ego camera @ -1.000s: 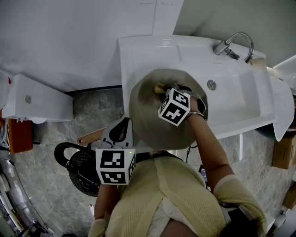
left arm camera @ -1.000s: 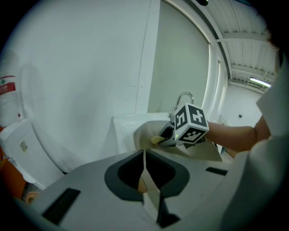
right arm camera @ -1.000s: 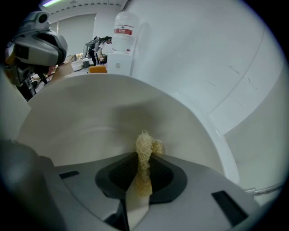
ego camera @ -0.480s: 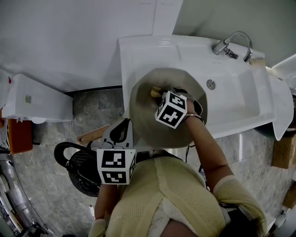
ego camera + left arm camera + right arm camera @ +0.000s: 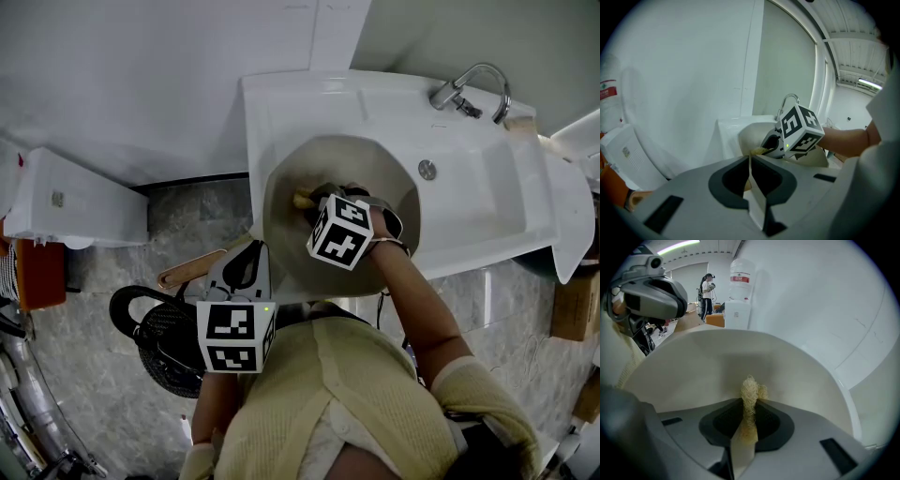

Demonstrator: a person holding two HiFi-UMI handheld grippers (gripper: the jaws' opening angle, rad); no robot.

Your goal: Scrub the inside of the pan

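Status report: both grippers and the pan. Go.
Left gripper shut on pan rim, over sink. Right gripper shut on fibrous scrubber, inside pan. Nothing blocking.

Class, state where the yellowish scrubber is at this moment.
The scrubber is pinched in the right gripper, against the inside wall of the pan, towards its left in the head view, over the sink.

The tilted pan (image 5: 375,169) fills the left half of the sink (image 5: 478,197), and its wall closes around the right hand-held gripper (image 5: 309,200) on the left and top. Right of the pan the basin lies open up to the tap (image 5: 469,89) at upper right. The left hand-held gripper (image 5: 750,157) blocks the pan's lower-left rim.
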